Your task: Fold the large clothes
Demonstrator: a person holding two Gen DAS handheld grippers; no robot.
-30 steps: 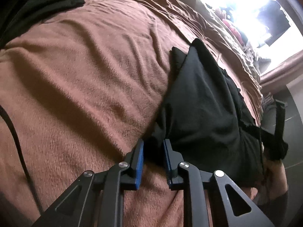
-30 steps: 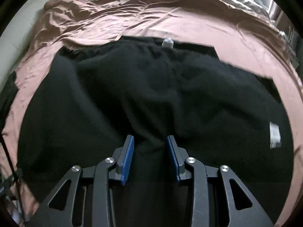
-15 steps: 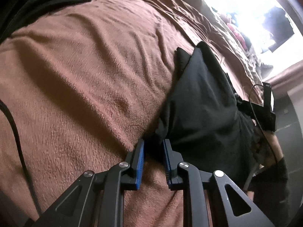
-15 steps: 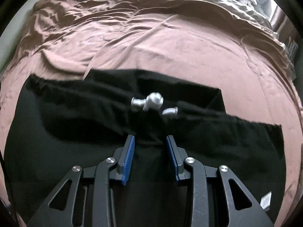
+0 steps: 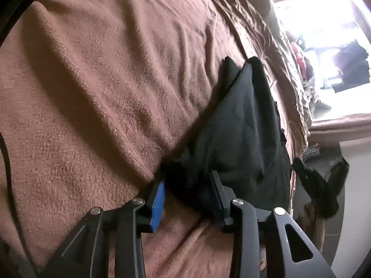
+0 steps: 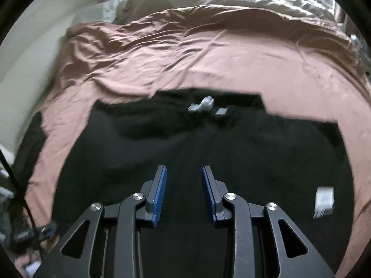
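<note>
A large black garment [image 6: 208, 153] lies spread on a brown bed cover [image 6: 208, 53]; it has grey drawstring tips [image 6: 204, 106] near its far edge and a white label [image 6: 324, 199] at the right. My right gripper [image 6: 183, 185] is open and hovers low over the cloth, holding nothing. In the left wrist view the same garment [image 5: 243, 127] lies folded on the cover [image 5: 104, 92]. My left gripper [image 5: 189, 185] is open, its jaws spread around a bunched corner of the cloth.
Beige bedding [image 6: 231, 2] and white pillows [image 6: 102, 9] lie at the far end of the bed. A bright window [image 5: 324, 23] and clutter are beyond the bed. A black cable [image 5: 7, 162] runs along the left.
My left gripper has opened from a grip on the garment's corner. My right gripper has pulled back towards me, and the cloth now lies lower and farther from it.
</note>
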